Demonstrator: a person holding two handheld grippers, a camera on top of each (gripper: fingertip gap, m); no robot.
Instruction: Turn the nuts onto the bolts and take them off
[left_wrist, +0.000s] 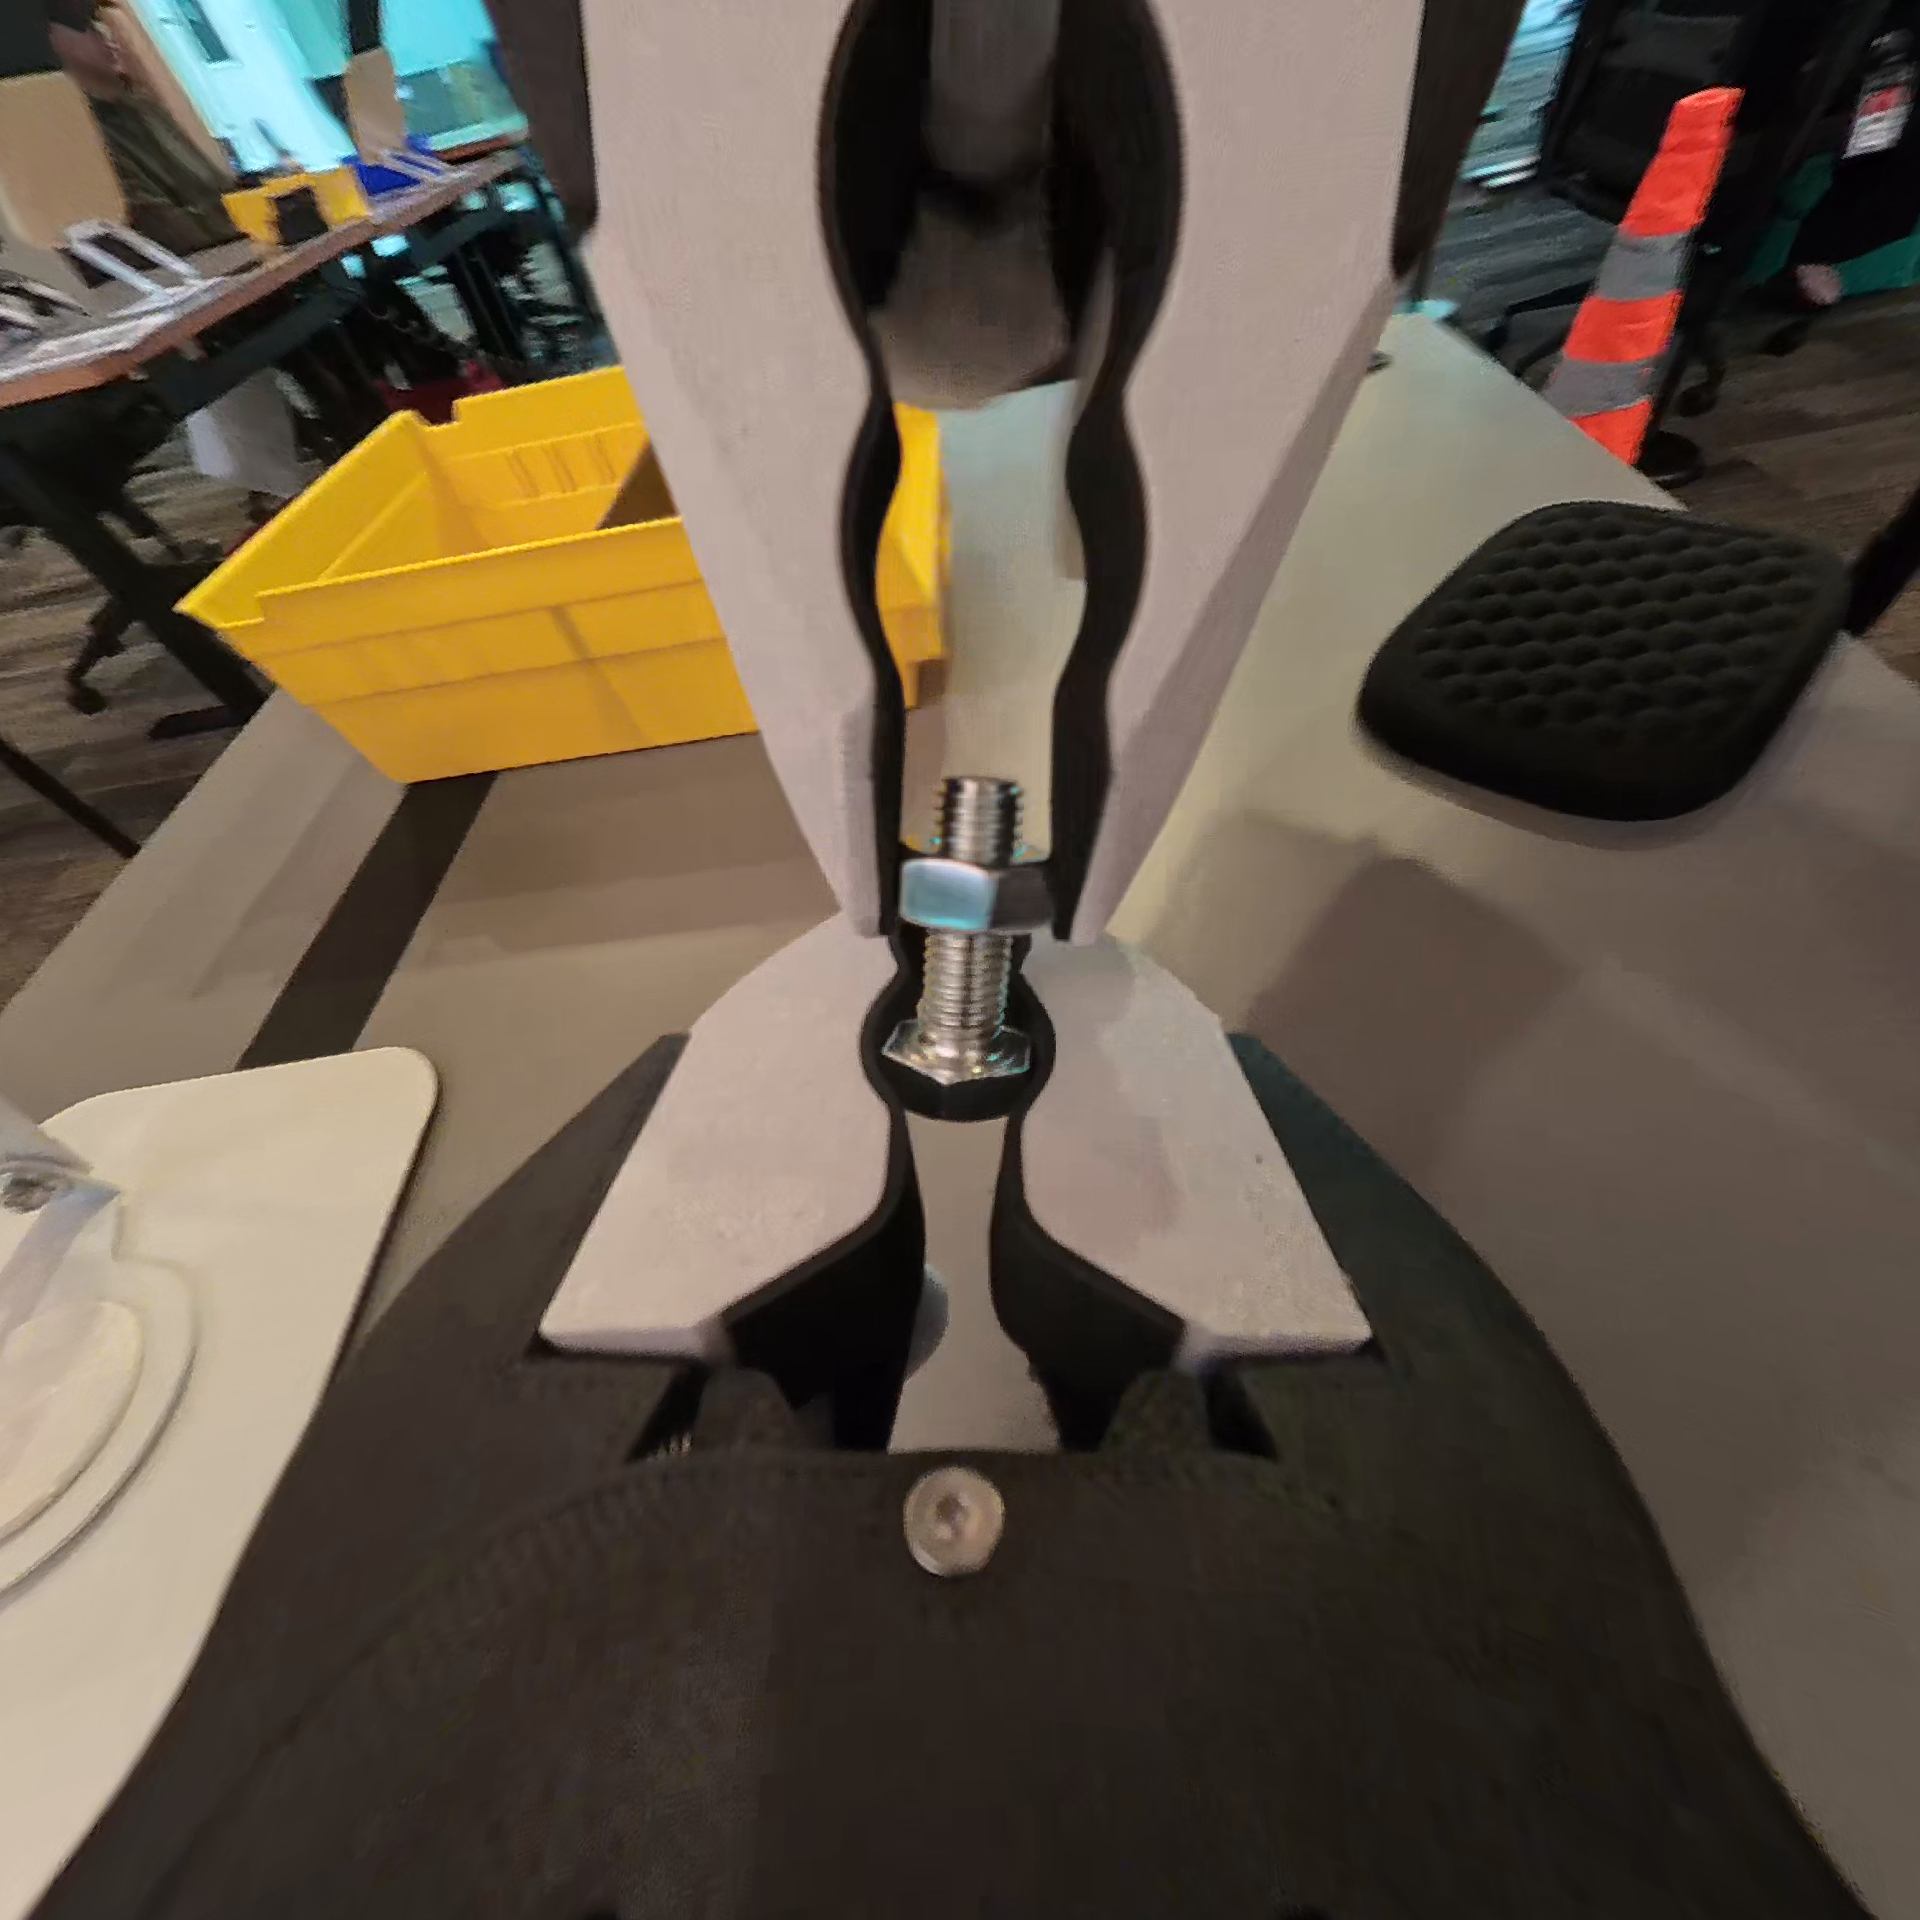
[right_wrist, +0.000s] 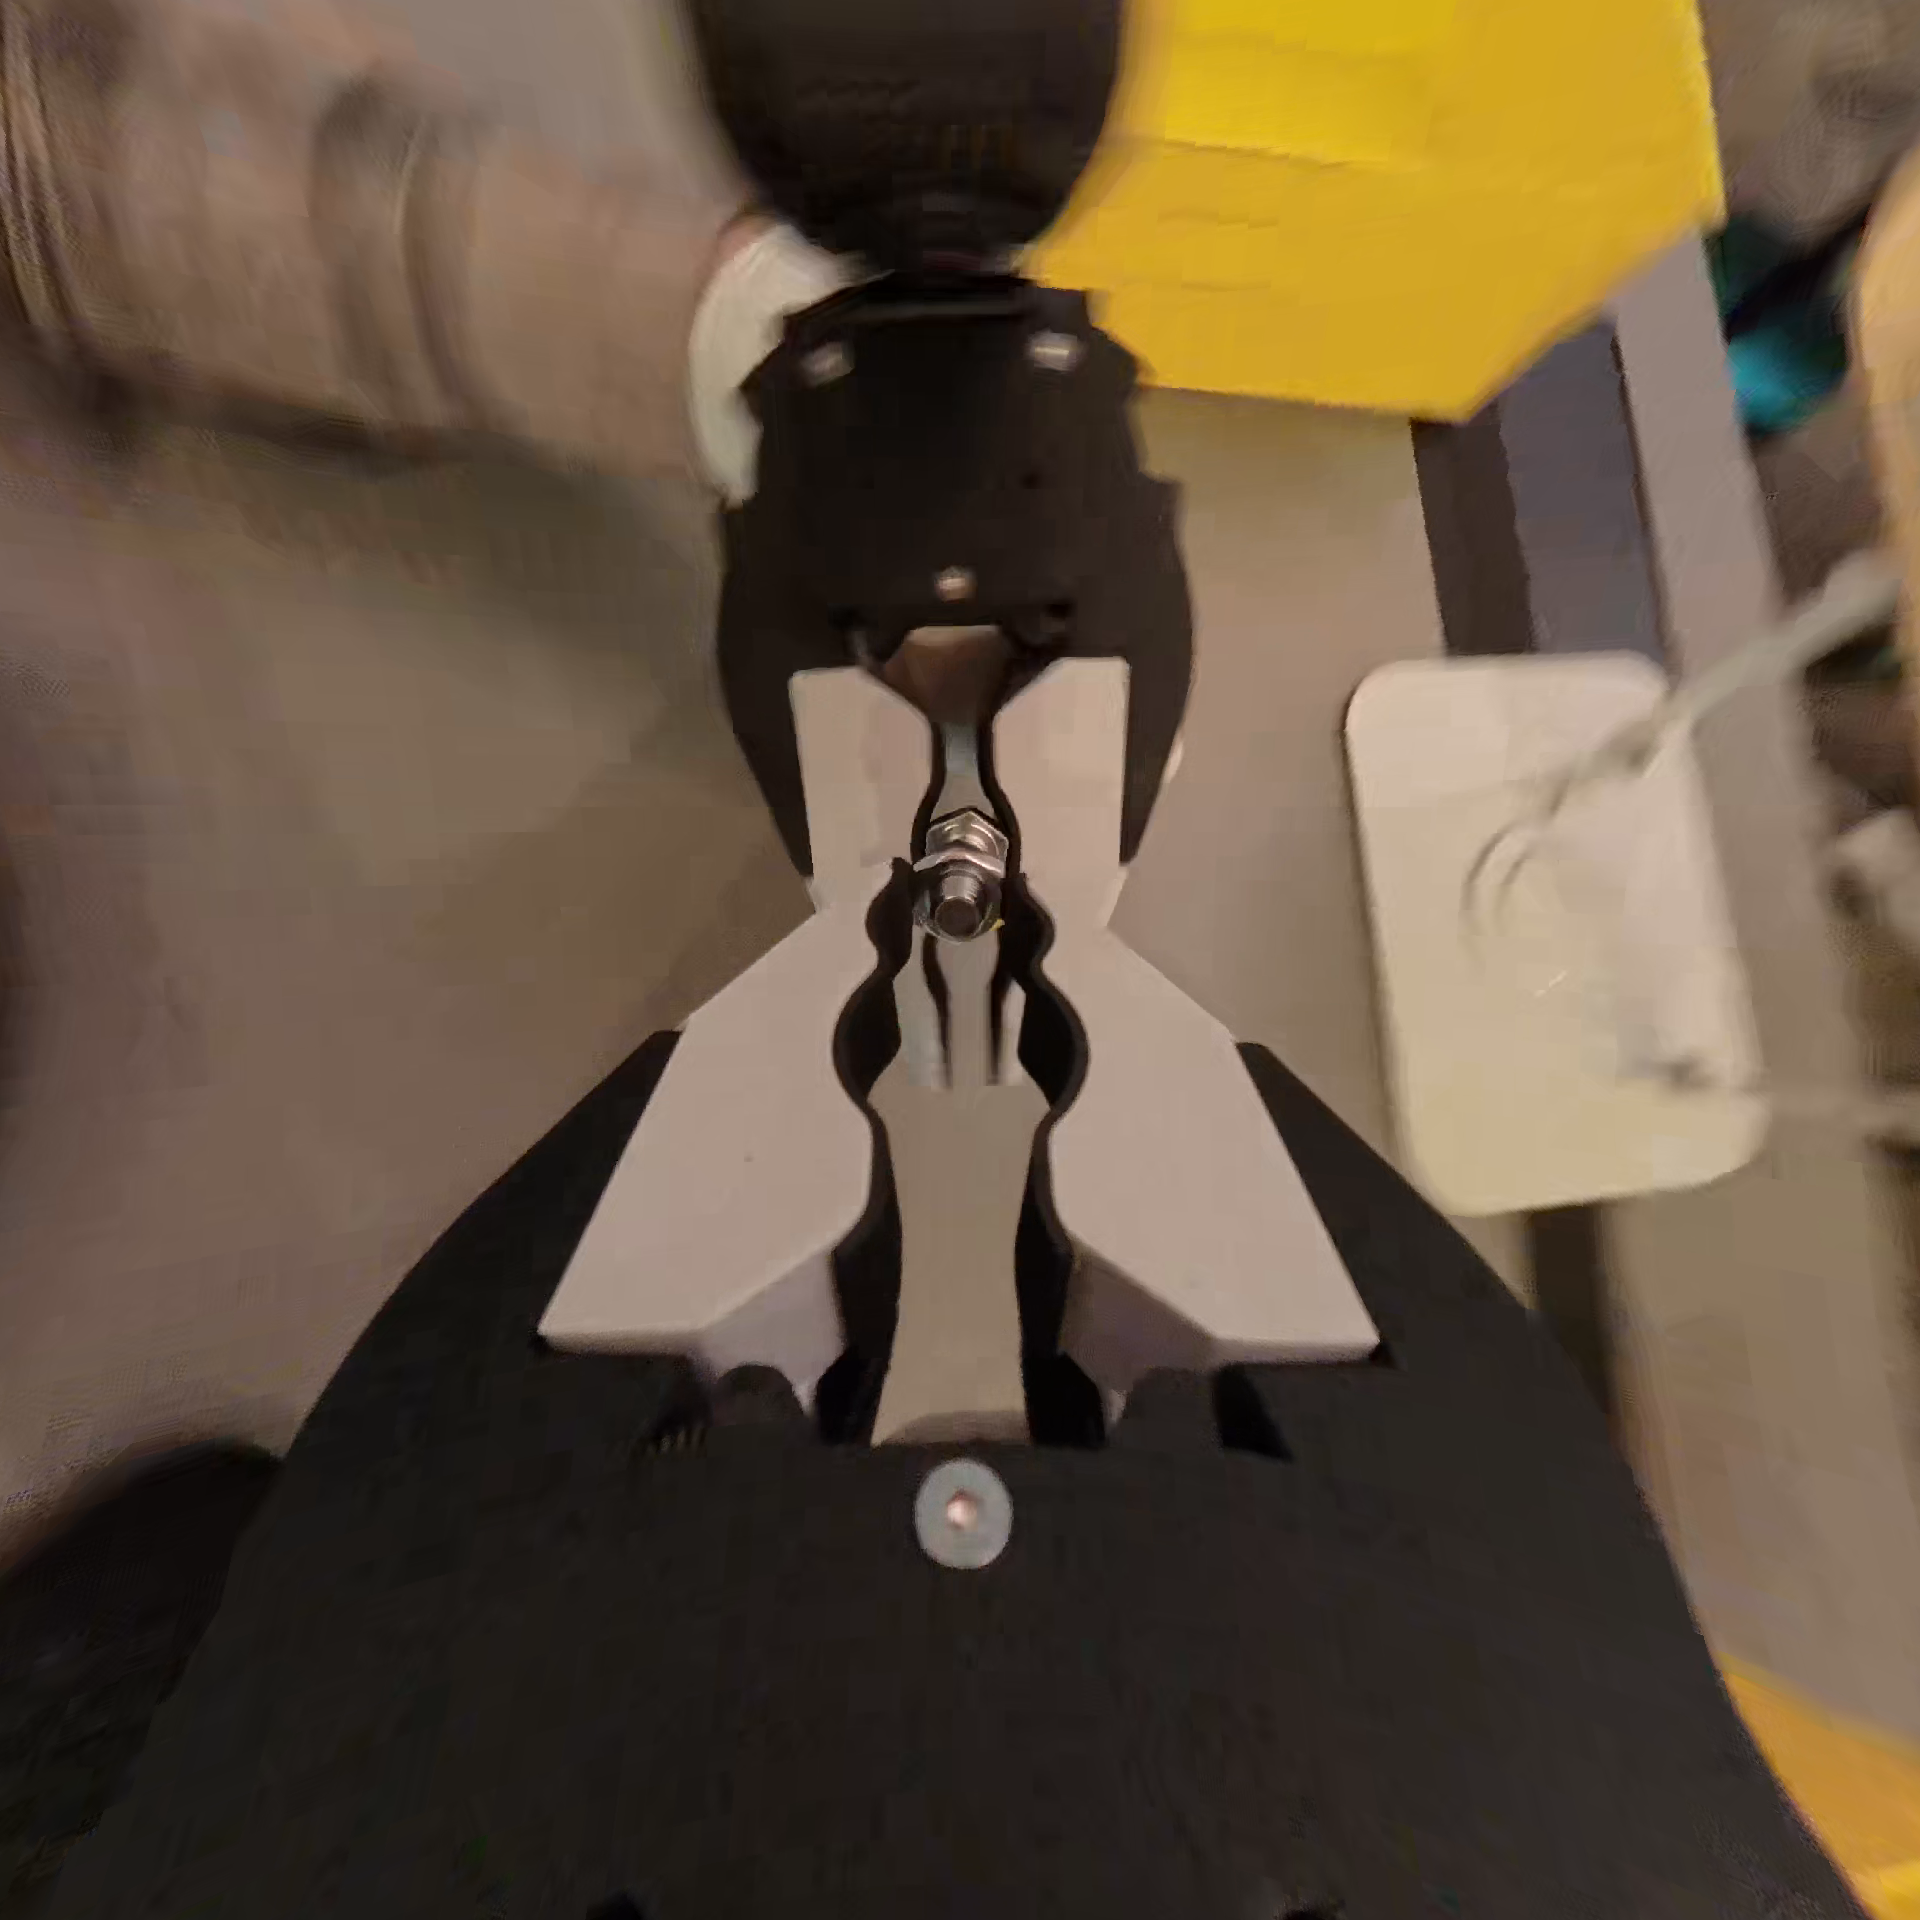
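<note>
A silver bolt (left_wrist: 961, 997) stands upright between the two grippers, with a hex nut (left_wrist: 971, 899) partway down its thread. My left gripper (left_wrist: 958, 1023) comes from below and is shut on the bolt's hex head (left_wrist: 956, 1060). My right gripper (left_wrist: 977, 914) reaches in from the top and is shut on the nut. In the blurred right wrist view, my right gripper (right_wrist: 956, 896) holds the nut (right_wrist: 961, 860), the bolt's end (right_wrist: 956, 918) points at the camera, and the left gripper (right_wrist: 961, 821) faces it from above.
A yellow bin (left_wrist: 499, 623) stands at the back left of the grey table (left_wrist: 1455, 1039), and it also shows in the right wrist view (right_wrist: 1382, 187). A black dimpled pad (left_wrist: 1600, 655) lies at the right. A white board (left_wrist: 239, 1195) lies at the left. An orange cone (left_wrist: 1642, 270) stands beyond the table.
</note>
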